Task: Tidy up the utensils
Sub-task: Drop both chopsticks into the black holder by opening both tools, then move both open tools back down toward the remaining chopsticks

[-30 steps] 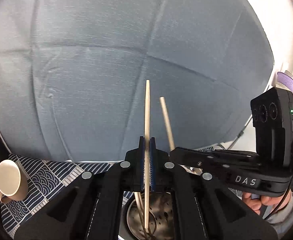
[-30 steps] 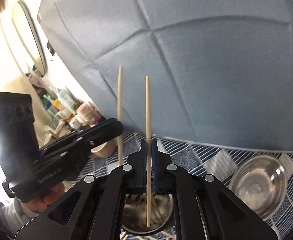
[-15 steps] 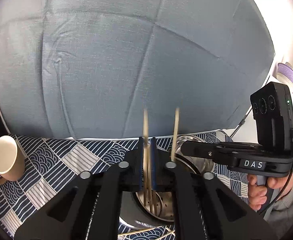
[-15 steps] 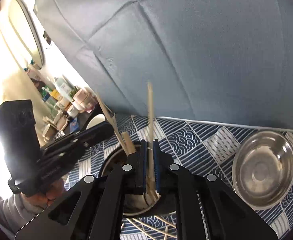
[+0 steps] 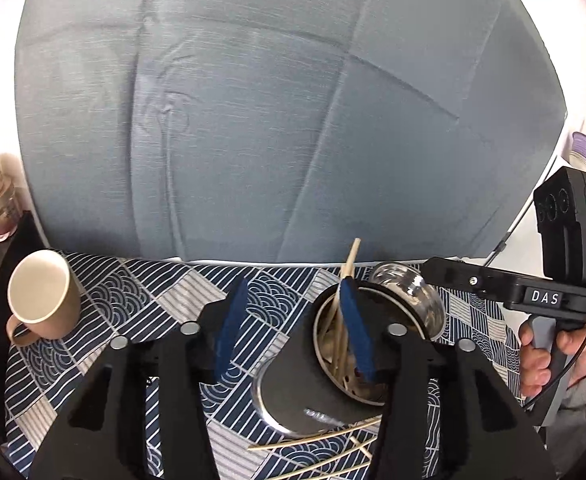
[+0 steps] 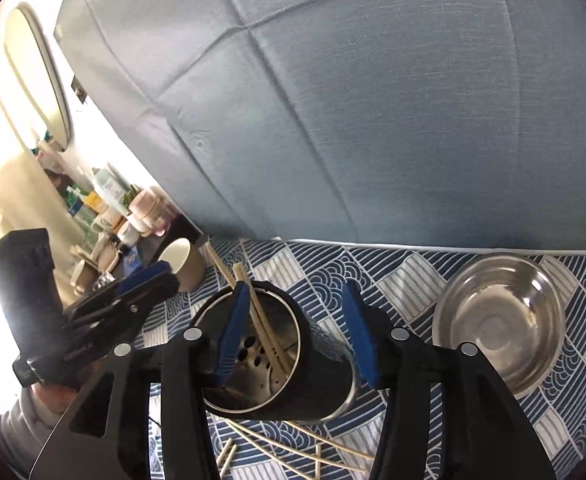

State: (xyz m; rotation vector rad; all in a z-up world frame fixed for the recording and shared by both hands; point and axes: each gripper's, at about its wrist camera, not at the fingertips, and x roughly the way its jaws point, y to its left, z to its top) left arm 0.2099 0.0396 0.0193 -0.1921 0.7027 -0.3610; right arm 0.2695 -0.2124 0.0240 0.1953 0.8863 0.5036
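Over the holder point(image 6: 253, 344), both grippers point(image 5: 293, 328) point(image 6: 293, 332) just opening, empty, chopsticks point(image 6: 265, 320) dropped in; next, loose sticks point(image 6: 293, 448) at six o'clock.

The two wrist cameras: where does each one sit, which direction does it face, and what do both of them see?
Left wrist: behind the open left gripper, looking down at the chopstick holder and mug; the person's right hand shows.
Right wrist: behind the open right gripper, above the holder, steel bowl to its right; the left hand's sleeve shows.
Shared: holder, chopsticks, mug, patterned cloth.
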